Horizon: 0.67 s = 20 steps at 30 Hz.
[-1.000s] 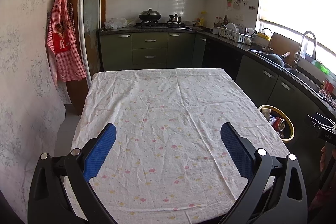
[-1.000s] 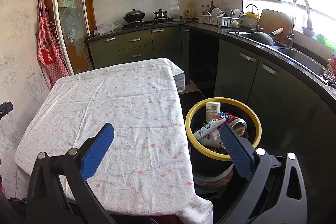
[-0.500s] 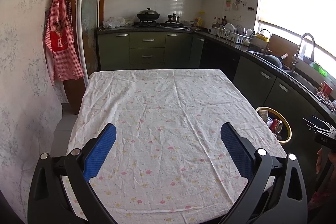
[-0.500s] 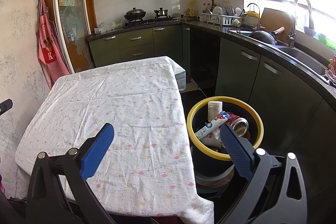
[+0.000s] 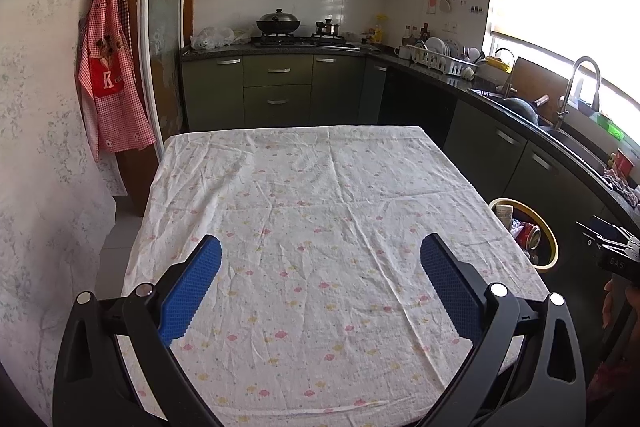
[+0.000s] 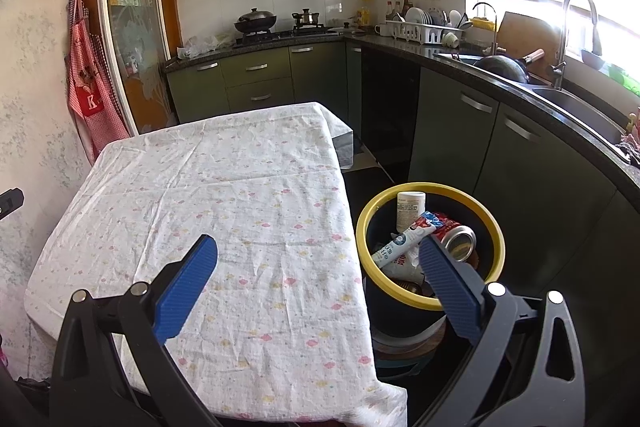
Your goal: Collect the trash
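The desk (image 5: pixel 320 227) looks bare, and the trash sits in the bin (image 6: pixel 494 231) at 3 o'clock. The job looks nearly done. The left gripper (image 5: pixel 320 259) and right gripper (image 6: pixel 318 259) both have jaws wide apart, holding nothing.

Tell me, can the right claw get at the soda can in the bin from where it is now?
Probably yes. The right claw is open and empty, the bin has no lid, and the can lies on top of the trash, just beyond the claw's right finger. Nothing blocks the way down.

A white letter "K" stands on the red patch of the checked apron (image 5: pixel 112 83) hanging on the wall.
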Tool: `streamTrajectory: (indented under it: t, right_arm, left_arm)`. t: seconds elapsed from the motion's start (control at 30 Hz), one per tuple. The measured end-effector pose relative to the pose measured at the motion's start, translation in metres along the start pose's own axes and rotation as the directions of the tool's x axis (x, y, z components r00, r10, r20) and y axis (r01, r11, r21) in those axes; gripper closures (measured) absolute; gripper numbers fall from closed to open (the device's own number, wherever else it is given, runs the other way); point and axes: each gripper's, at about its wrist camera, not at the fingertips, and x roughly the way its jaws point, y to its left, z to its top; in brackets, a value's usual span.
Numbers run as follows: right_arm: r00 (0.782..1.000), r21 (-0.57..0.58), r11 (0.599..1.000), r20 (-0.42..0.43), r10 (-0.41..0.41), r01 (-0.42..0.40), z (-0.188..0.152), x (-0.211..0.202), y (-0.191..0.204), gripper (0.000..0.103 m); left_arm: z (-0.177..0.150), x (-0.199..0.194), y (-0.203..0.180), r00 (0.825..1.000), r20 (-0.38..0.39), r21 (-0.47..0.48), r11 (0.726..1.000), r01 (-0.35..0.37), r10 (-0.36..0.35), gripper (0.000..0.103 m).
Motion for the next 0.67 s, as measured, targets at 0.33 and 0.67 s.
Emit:
streamTrajectory:
  t: [0.33, 0.67]
  right_arm:
    - [1.0, -0.021, 1.0, -0.023, -0.004, 0.004, 0.008, 0.015, 0.005, 0.007]
    - [0.993, -0.055, 0.993, -0.071, 0.097, -0.101, 0.055, 0.072, 0.019, 0.007]
  left_arm:
    - [0.008, 0.021, 0.002, 1.0, 0.017, 0.013, 1.0, 0.01, -0.01, 0.005]
    - [0.041, 0.102, 0.045, 0.996, -0.081, -0.02, 0.999, -0.045, 0.043, 0.005]
